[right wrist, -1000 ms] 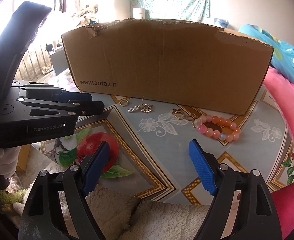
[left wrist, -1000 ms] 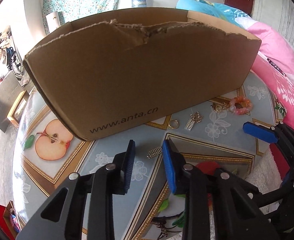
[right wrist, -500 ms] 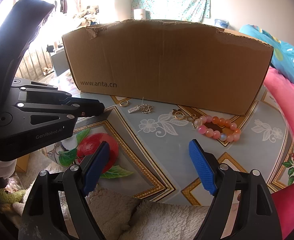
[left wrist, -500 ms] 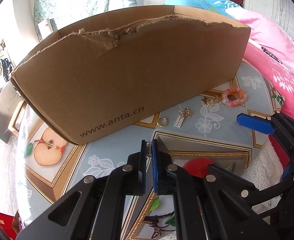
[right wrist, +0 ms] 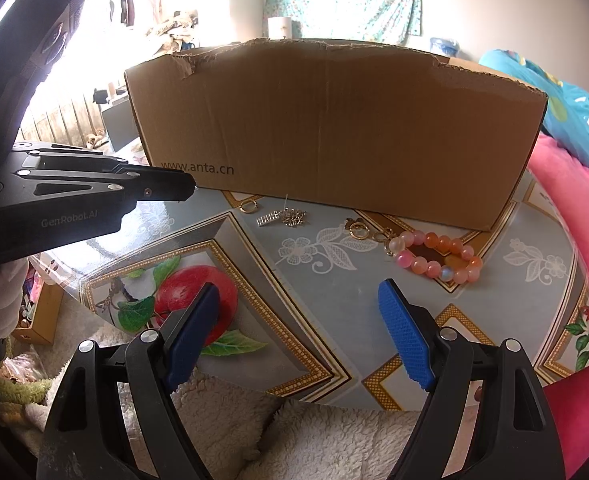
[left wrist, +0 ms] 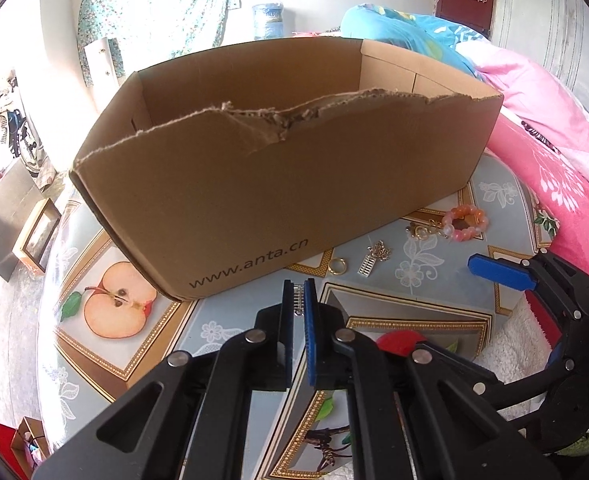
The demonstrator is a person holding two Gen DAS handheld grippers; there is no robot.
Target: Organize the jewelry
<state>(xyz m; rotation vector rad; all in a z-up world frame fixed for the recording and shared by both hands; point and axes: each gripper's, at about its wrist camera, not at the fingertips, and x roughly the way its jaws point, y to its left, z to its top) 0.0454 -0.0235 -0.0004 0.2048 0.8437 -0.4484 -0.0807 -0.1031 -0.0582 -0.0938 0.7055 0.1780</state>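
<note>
two tongs over the table, one clamped, one gaping.

my left gripper [left wrist: 298, 298] pinches a small silver comb-like piece [left wrist: 298, 299] between its pads, lifted just in front of the cardboard box [left wrist: 278, 184]. my right gripper [right wrist: 298, 316] stands wide with nothing in it, above the table [right wrist: 334, 320] edge. a gold ring [right wrist: 248, 205], a silver charm [right wrist: 280, 217], gold clasps [right wrist: 360, 232] and a pink bead bracelet [right wrist: 438, 255] lie along the box's front wall.

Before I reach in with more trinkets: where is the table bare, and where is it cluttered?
Bare: the patch between the right tongs and the bead bracelet, and the table's corner right of the bracelet. Crowded: the strip along the cardboard box, with gold ring, silver clip, chain and clasps.
</note>
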